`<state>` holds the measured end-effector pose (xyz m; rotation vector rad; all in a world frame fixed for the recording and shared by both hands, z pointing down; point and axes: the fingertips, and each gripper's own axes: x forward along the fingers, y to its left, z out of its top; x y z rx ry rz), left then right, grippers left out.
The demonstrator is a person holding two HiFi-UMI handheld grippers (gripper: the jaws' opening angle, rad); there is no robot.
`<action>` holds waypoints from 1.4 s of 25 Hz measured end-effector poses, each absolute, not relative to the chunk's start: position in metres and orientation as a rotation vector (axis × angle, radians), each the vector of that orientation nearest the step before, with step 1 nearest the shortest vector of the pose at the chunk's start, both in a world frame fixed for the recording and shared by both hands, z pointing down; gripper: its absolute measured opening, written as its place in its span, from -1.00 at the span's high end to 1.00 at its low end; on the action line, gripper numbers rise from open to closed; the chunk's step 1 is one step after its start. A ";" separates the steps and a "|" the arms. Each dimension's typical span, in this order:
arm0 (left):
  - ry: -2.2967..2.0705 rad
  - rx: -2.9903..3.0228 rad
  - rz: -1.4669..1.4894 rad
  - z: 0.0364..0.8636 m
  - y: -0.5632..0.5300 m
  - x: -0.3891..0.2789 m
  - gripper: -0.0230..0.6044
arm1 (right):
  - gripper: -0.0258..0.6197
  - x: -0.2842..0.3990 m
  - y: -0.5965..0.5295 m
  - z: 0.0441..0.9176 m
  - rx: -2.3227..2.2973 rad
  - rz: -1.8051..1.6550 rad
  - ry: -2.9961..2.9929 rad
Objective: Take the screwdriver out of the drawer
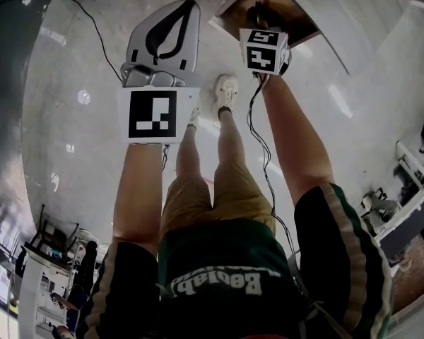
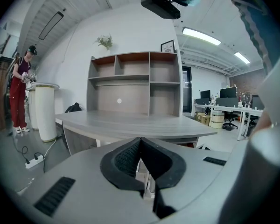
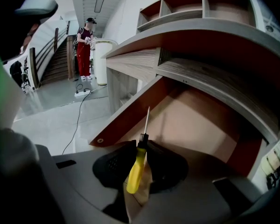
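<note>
Between the fingers (image 3: 113,164) of the right gripper (image 3: 142,148), clamped on its handle, the screwdriver (image 3: 136,169) points straight ahead over the open drawer (image 3: 130,115), while the left gripper (image 2: 140,143), pinched together empty, hangs well apart.

Bright ceiling lights (image 2: 201,36), glare on floor (image 1: 71,119), fisheye-darkened edges

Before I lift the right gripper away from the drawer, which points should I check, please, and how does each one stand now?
1. Screwdriver held by the right gripper: ok, jaws closed on its yellow handle.
2. Drawer open: ok.
3. Blade tip clear of the drawer wall: cannot tell.
4. Left gripper away from the drawer: ok, shut and empty.
5. Grip firm enough for lifting: cannot tell; the handle sits tilted between the jaws.
</note>
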<state>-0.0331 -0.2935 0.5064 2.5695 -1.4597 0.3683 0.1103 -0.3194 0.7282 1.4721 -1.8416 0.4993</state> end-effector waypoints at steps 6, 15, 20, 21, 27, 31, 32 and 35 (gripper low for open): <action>-1.466 2.583 0.386 0.501 -0.292 -0.032 0.87 | 0.65 0.110 -0.312 0.714 1.493 0.490 -1.863; -1.478 2.617 0.384 0.469 -0.279 -0.029 0.87 | 0.65 0.095 -0.288 0.660 1.508 0.445 -1.950; -1.486 2.638 0.365 0.435 -0.271 -0.025 0.87 | 0.65 0.088 -0.276 0.619 1.508 0.409 -1.987; -1.490 2.640 0.367 0.432 -0.271 -0.026 0.87 | 0.65 0.086 -0.276 0.612 1.508 0.404 -1.994; -1.497 2.655 0.371 0.400 -0.257 -0.028 0.87 | 0.65 0.085 -0.268 0.560 1.514 0.396 -2.010; -1.472 2.686 0.340 0.366 -0.241 -0.025 0.87 | 0.65 0.086 -0.257 0.510 1.542 0.368 -2.037; -1.468 2.699 0.334 0.356 -0.238 -0.025 0.87 | 0.65 0.085 -0.253 0.496 1.548 0.358 -2.045; -1.465 2.710 0.315 0.326 -0.228 -0.029 0.87 | 0.65 0.080 -0.240 0.460 1.549 0.346 -2.061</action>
